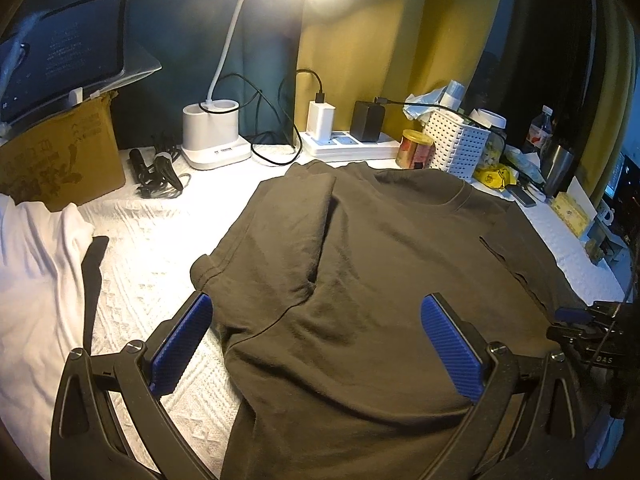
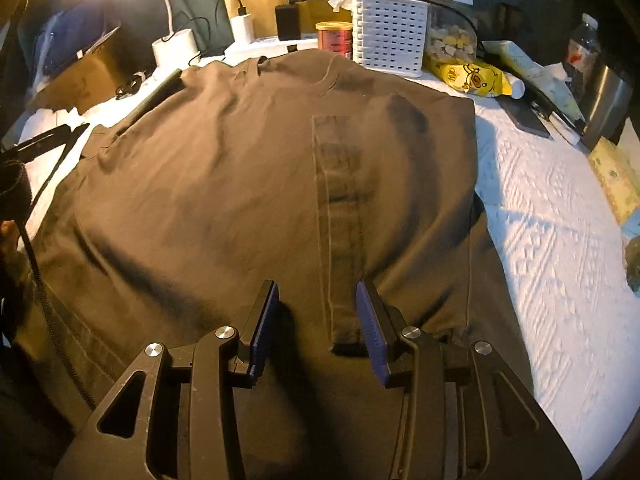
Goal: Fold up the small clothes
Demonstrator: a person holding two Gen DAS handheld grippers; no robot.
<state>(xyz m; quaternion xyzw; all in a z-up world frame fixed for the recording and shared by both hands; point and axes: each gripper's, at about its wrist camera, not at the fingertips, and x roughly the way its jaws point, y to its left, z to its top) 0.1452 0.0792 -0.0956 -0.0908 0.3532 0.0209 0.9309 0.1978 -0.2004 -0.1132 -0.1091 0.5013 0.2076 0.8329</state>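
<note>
Dark brown cotton T-shirt (image 1: 360, 264) lies spread on the white textured counter (image 1: 148, 280), sleeves folded inward. Left gripper (image 1: 316, 344) fingers wide apart over its near left edge; right gripper (image 2: 316, 320) fingers apart, straddling a folded strip. Bare counter flanks both sides; white perforated plastic basket (image 2: 388, 36) crowds the collar edge.

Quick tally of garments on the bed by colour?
Dark brown: 1, the T-shirt, spread under both open grippers.
White: 1, the garment at the left edge.
Total: 2
</note>
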